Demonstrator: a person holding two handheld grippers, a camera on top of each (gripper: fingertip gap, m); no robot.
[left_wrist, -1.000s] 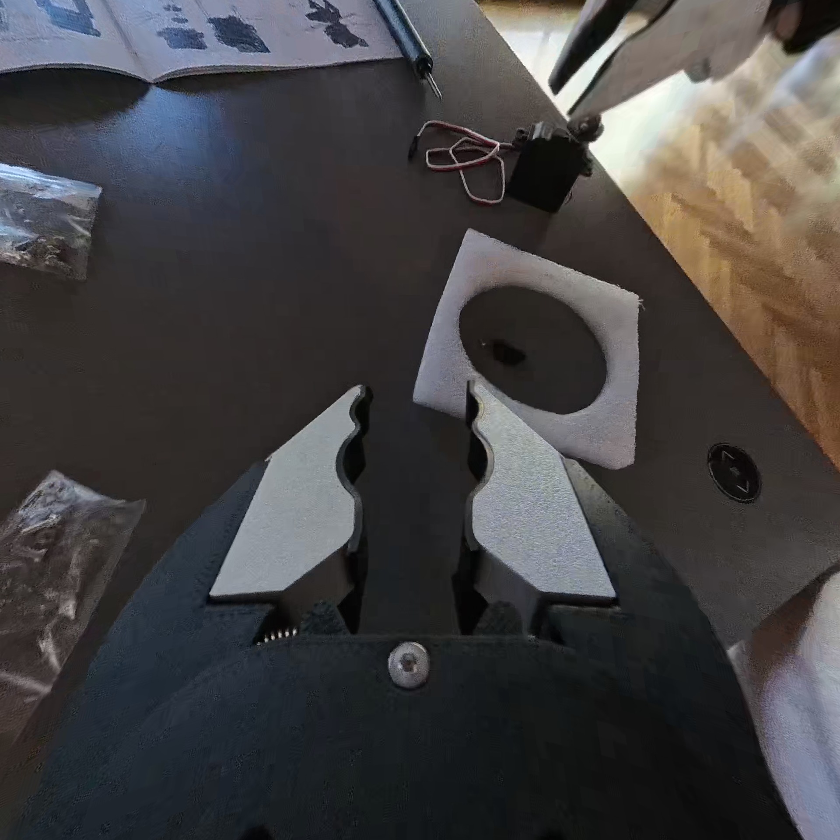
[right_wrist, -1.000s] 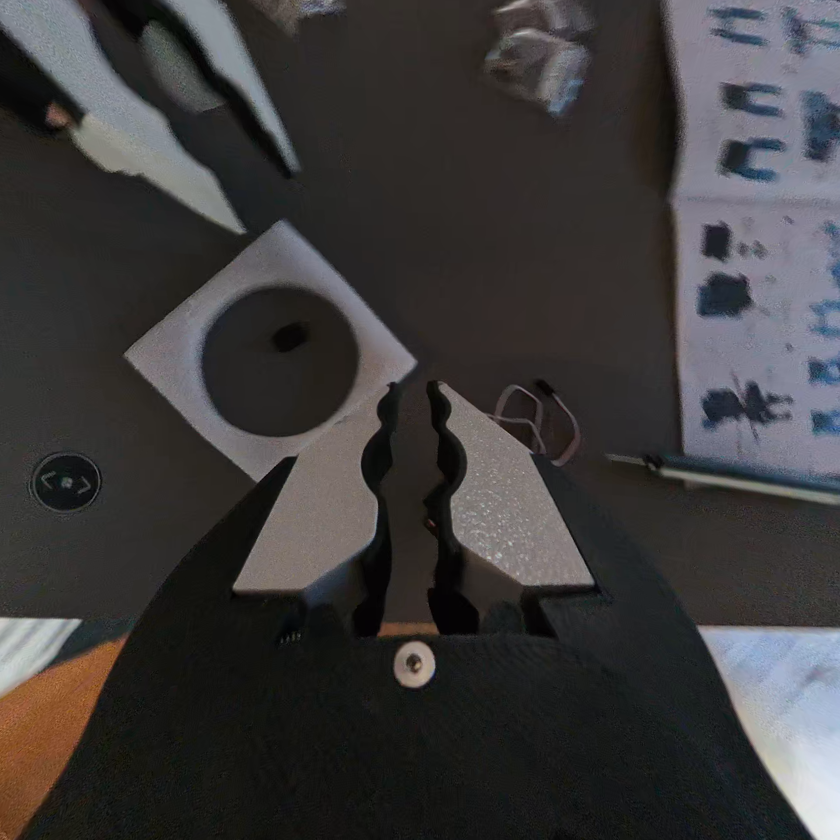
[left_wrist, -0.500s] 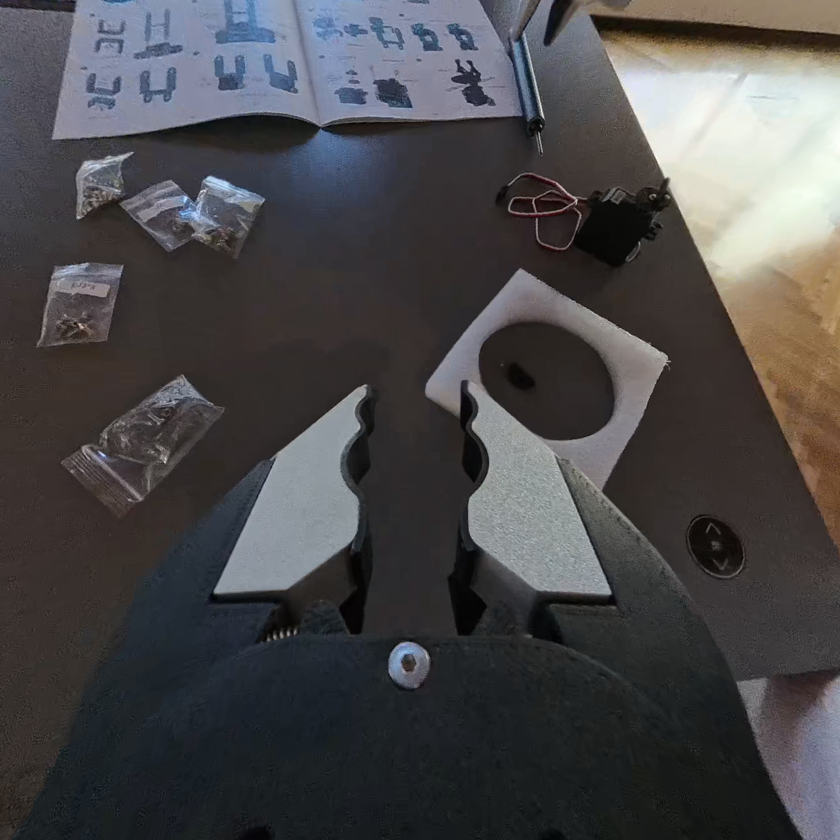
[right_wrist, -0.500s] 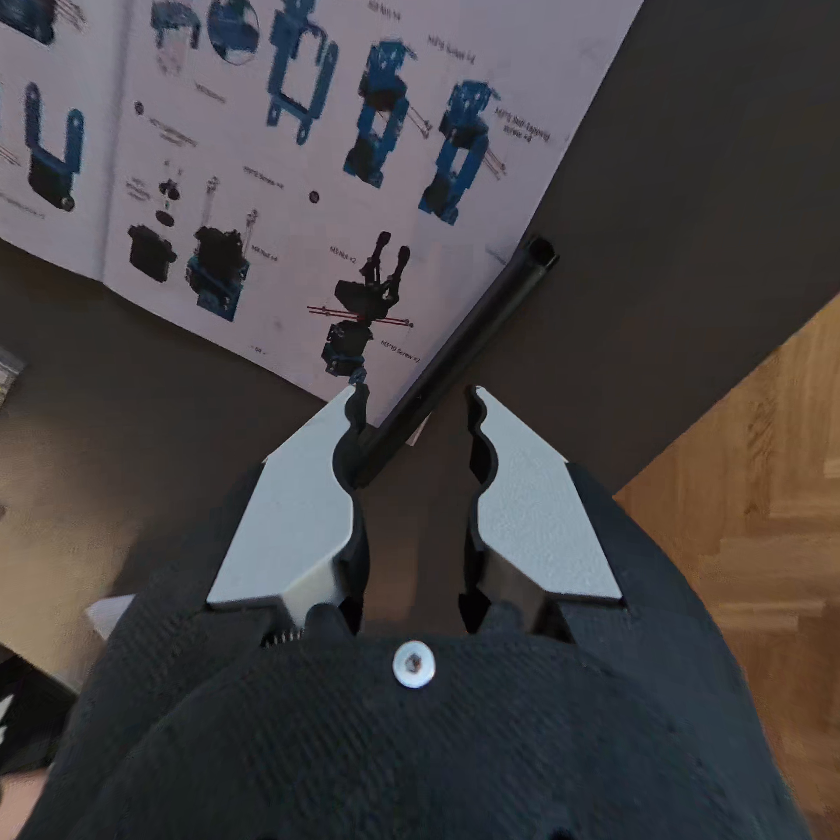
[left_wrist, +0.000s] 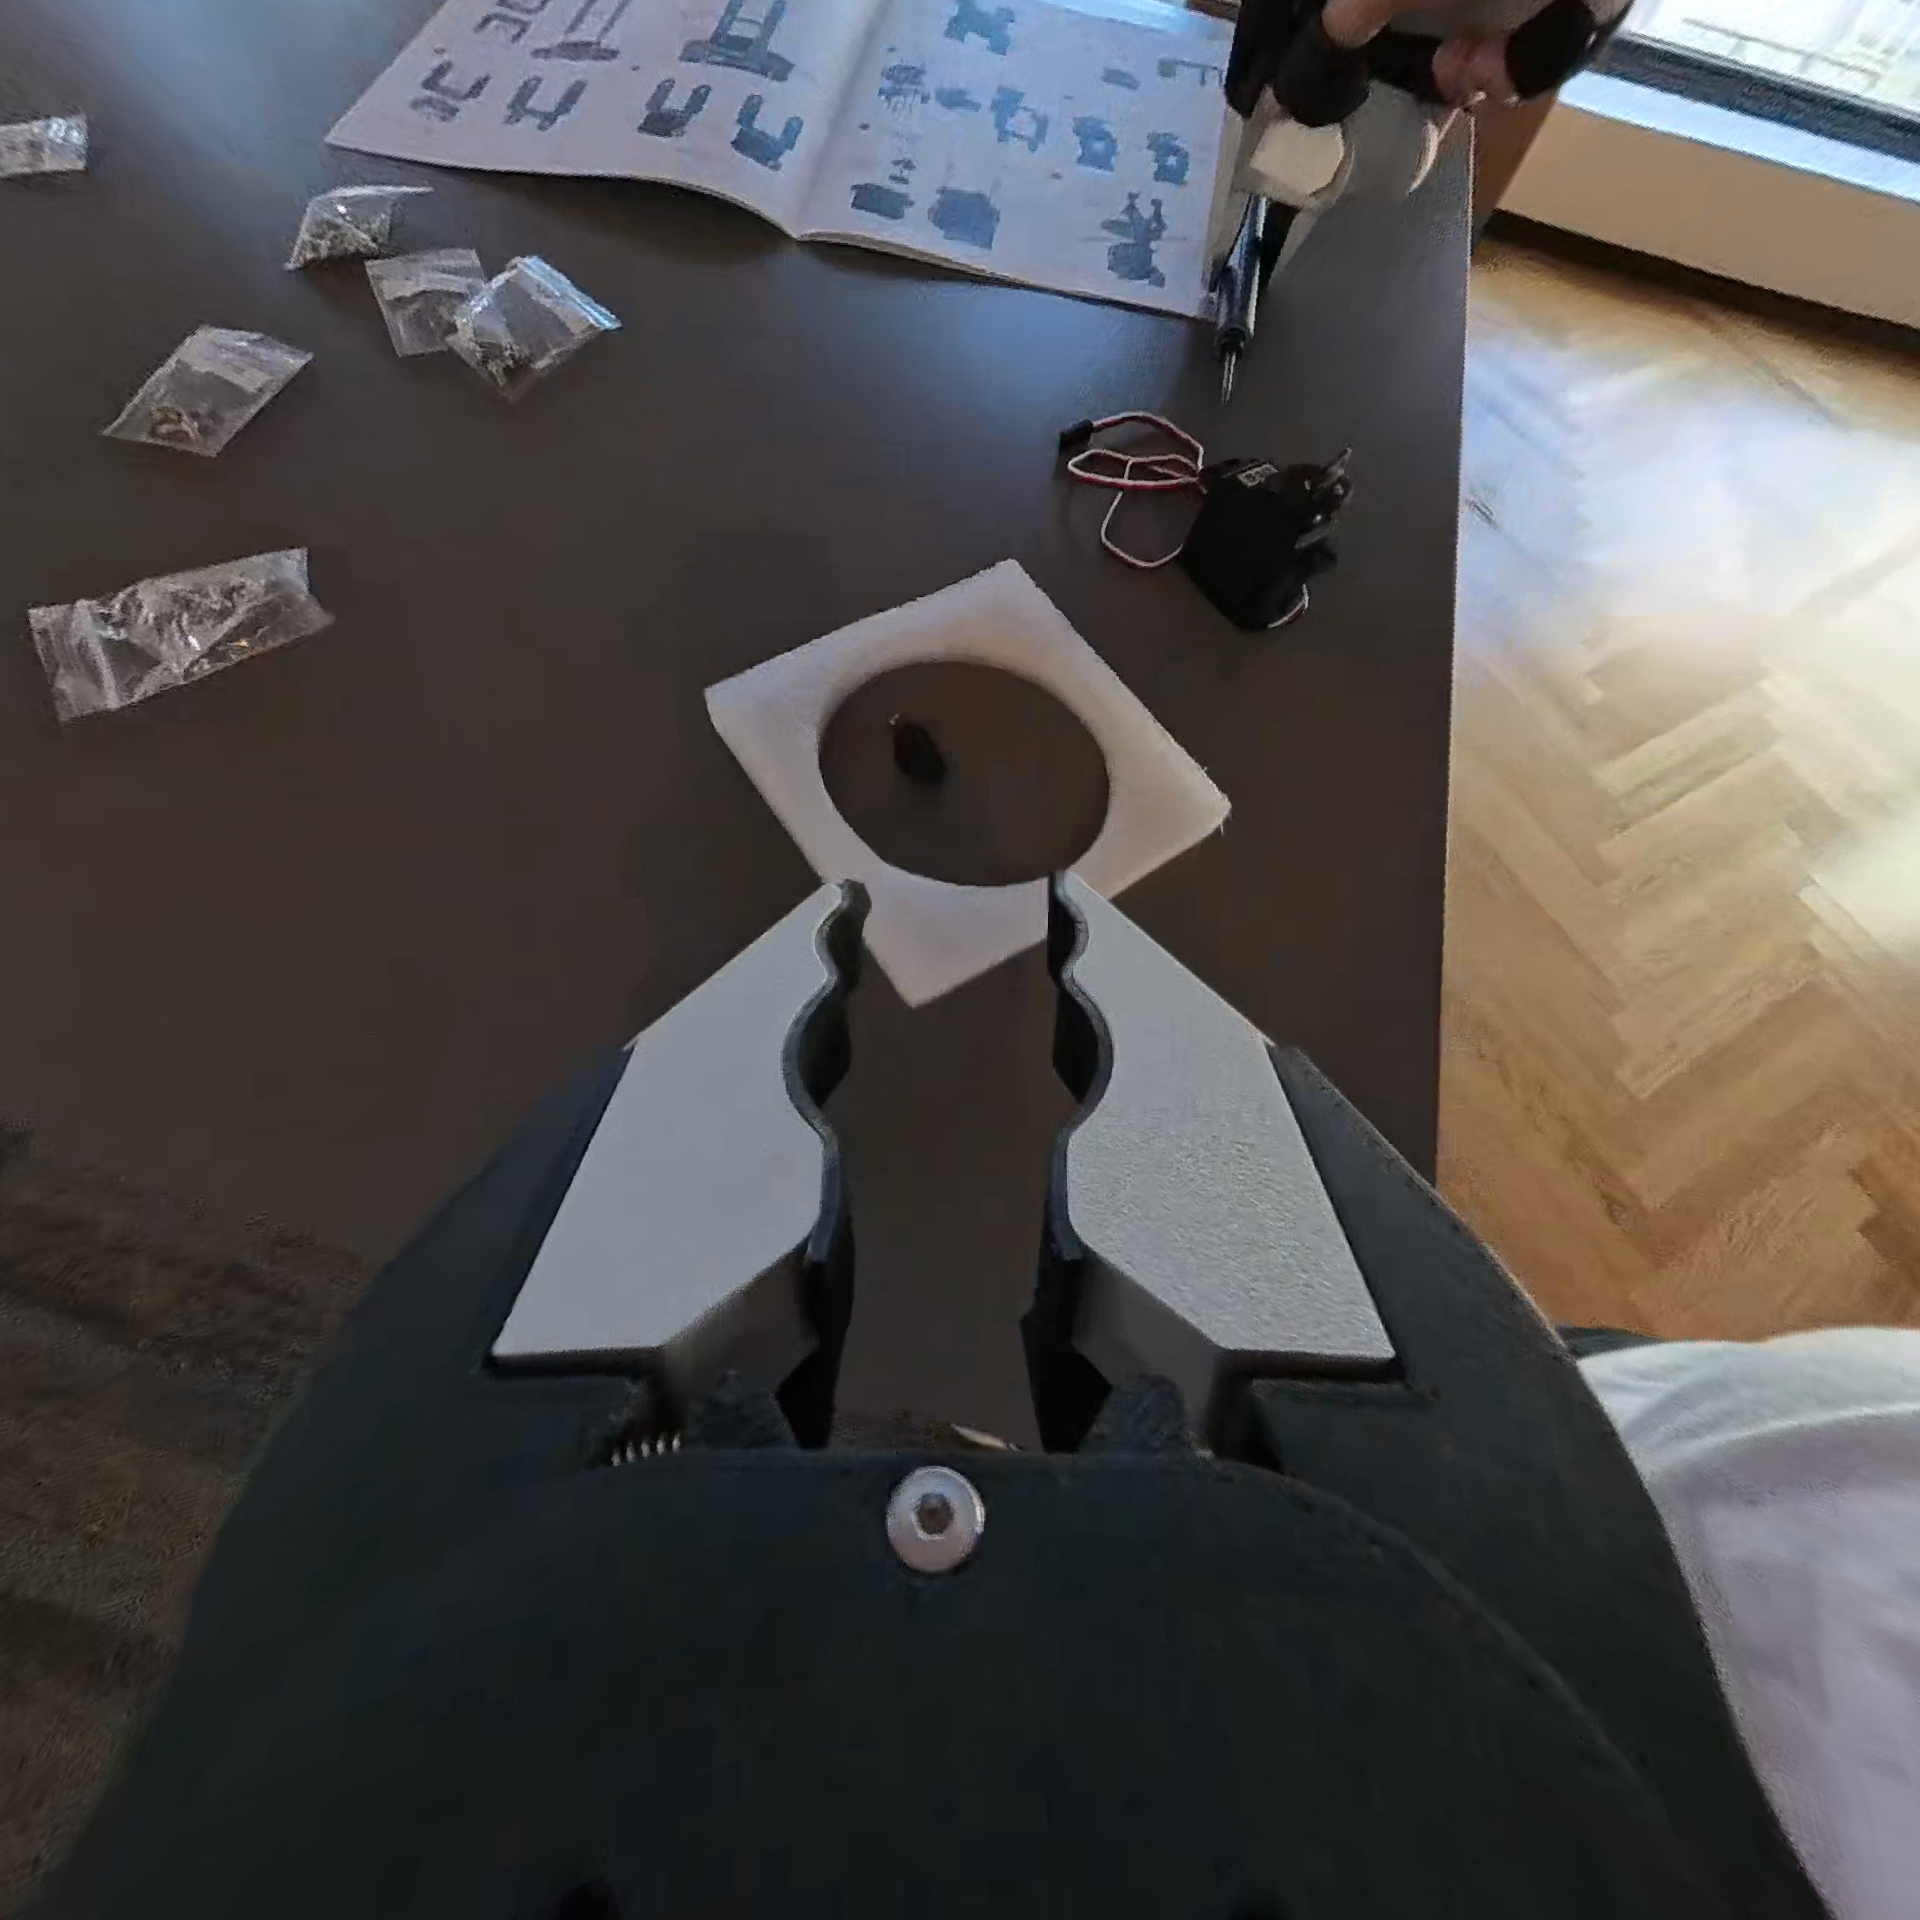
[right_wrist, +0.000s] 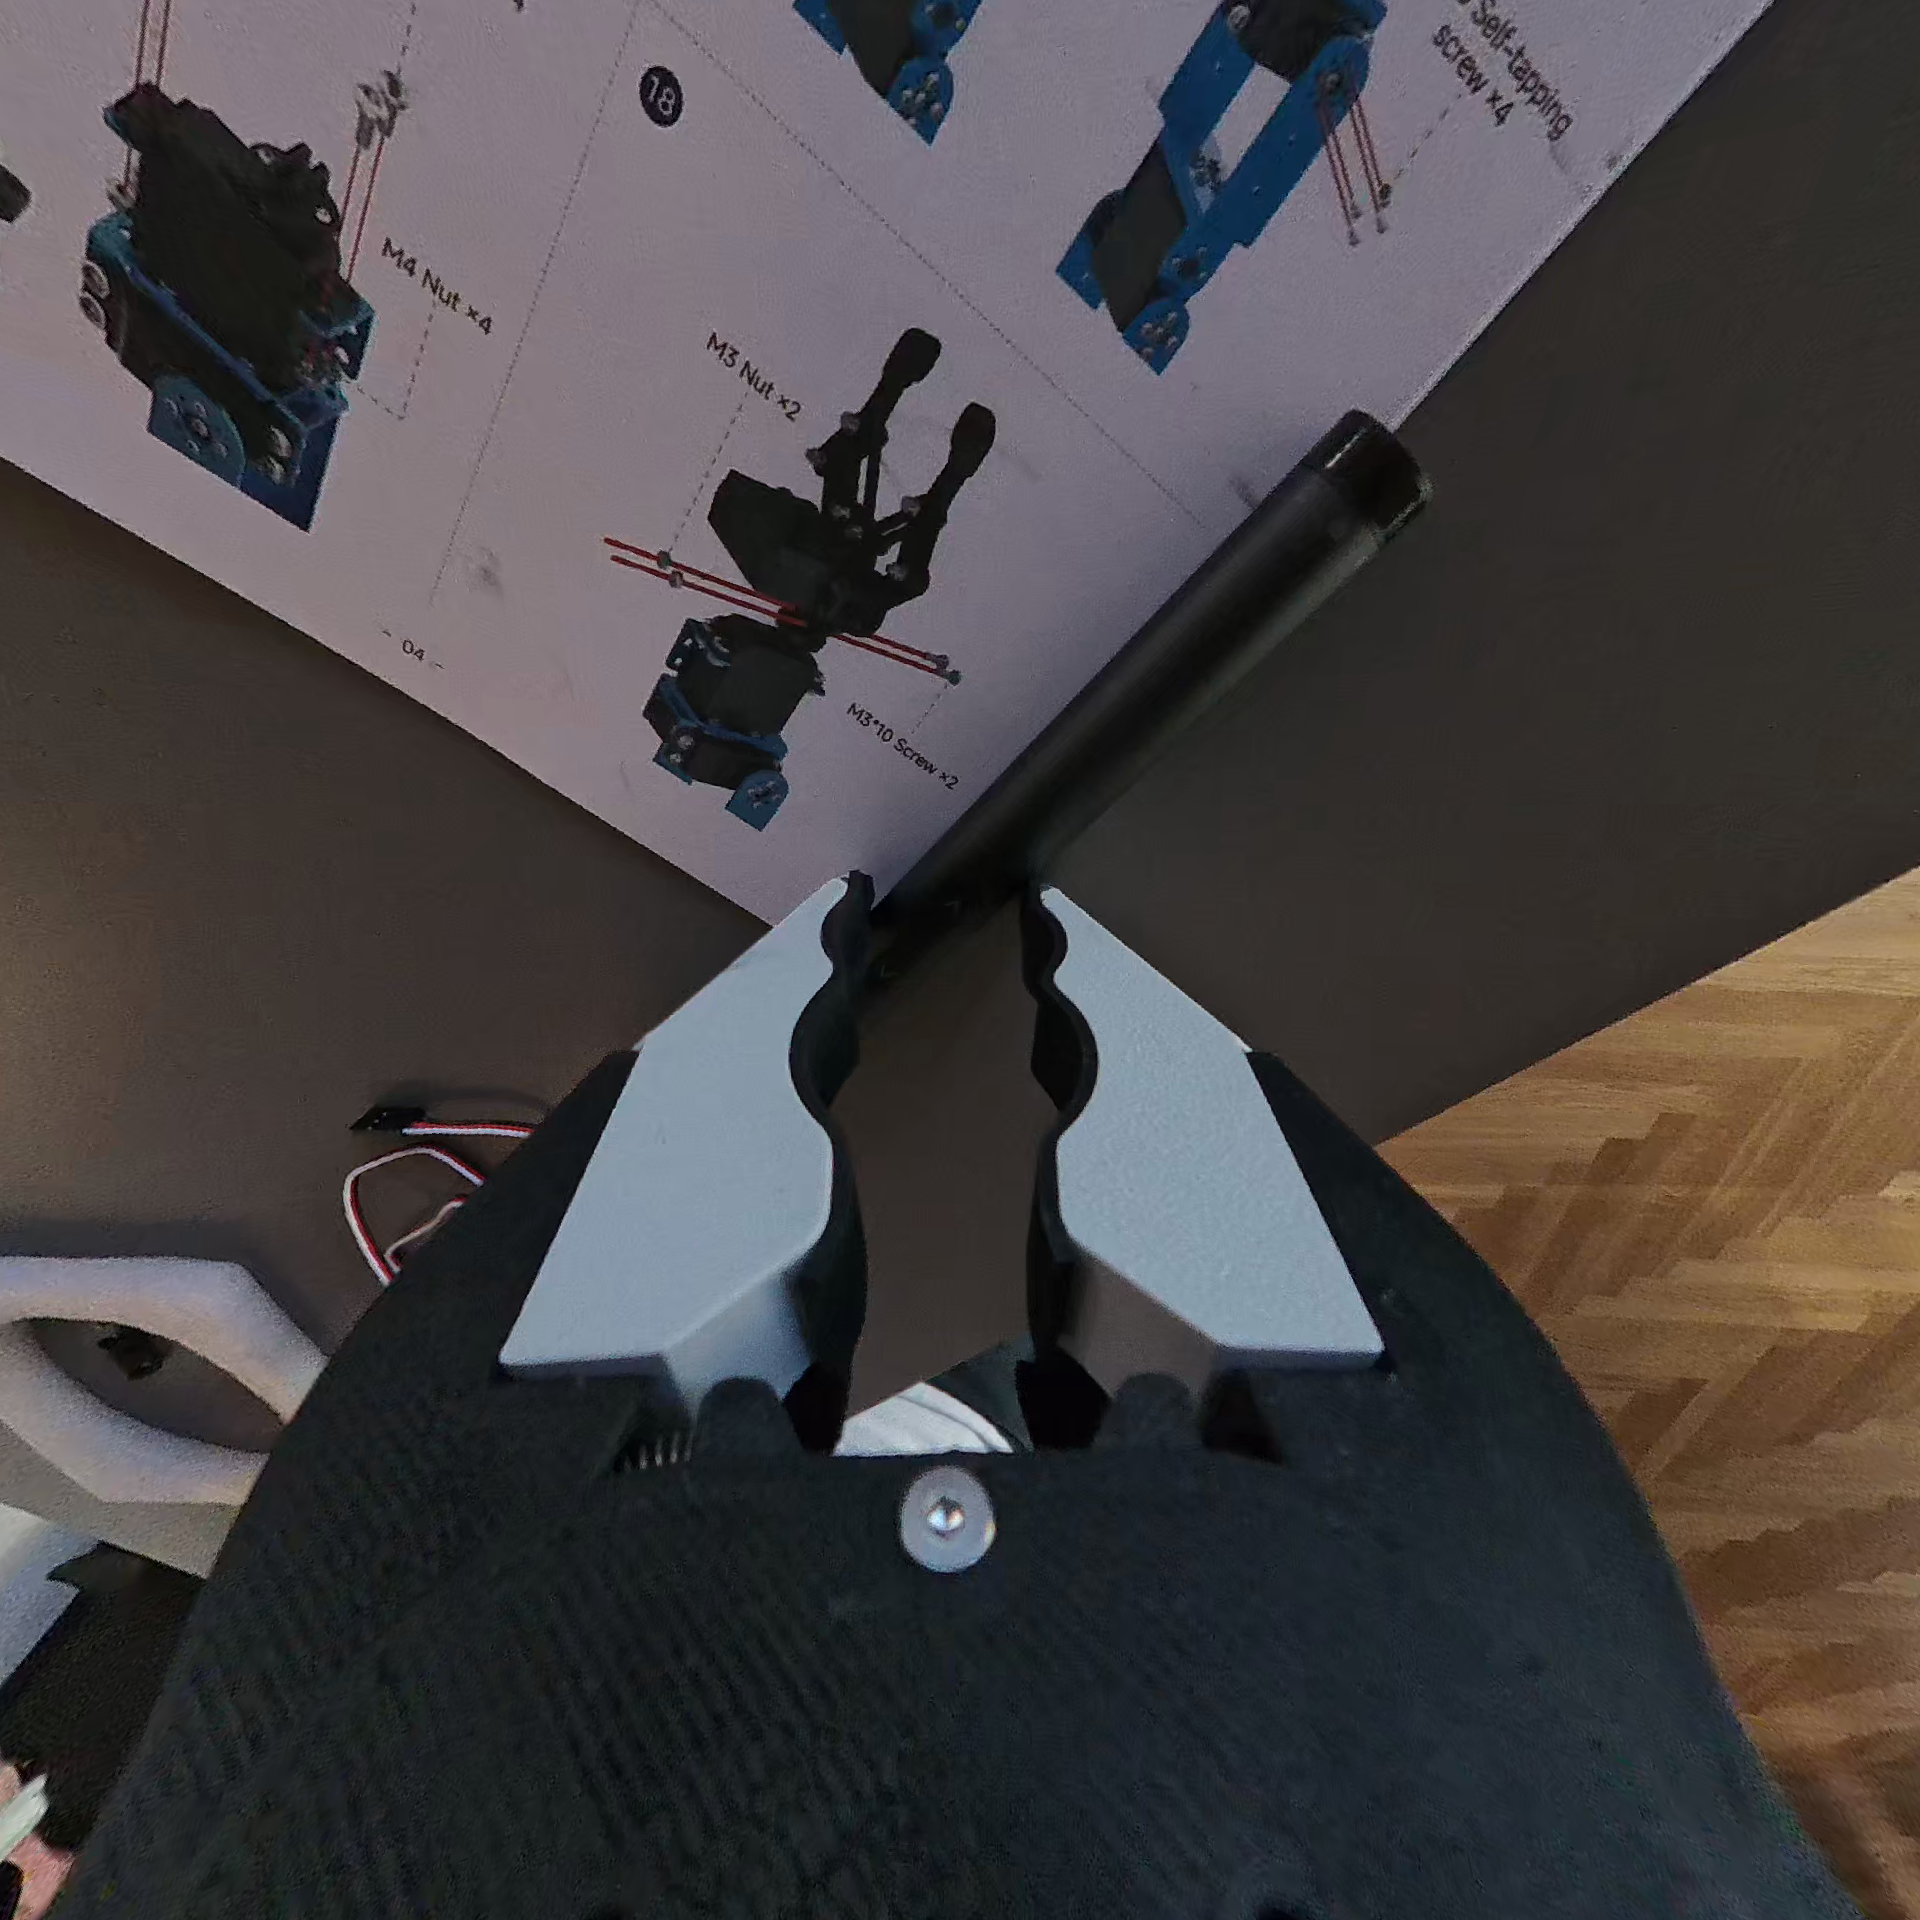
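Observation:
My left gripper (left_wrist: 951, 899) is open and empty, above the near corner of a white foam square (left_wrist: 966, 784) with a round hole; a small black part (left_wrist: 914, 750) lies in the hole. My right gripper (right_wrist: 945, 899) is open, low over a black screwdriver (right_wrist: 1132, 686) whose handle runs between the fingertips, close to the left finger. In the left wrist view the right gripper (left_wrist: 1294, 156) hangs over the screwdriver (left_wrist: 1236, 296) at the far right. A black servo (left_wrist: 1262, 540) with red-and-white wires (left_wrist: 1132, 488) lies by the table's right edge.
An open instruction booklet (left_wrist: 810, 114) lies at the back, its page also in the right wrist view (right_wrist: 727, 364). Several small clear bags of hardware (left_wrist: 177, 629) are scattered on the left of the dark table (left_wrist: 520, 582). Wooden floor (left_wrist: 1683, 779) lies beyond the right edge. The left gripper's tips are roughly 40 cm from the right gripper's. The black servo (left_wrist: 1262, 540) is about equally far from each gripper, around 20 cm.
My right gripper has moved from the servo to the screwdriver and come down closer over its handle. My left gripper has drawn back and swung to face the foam square.

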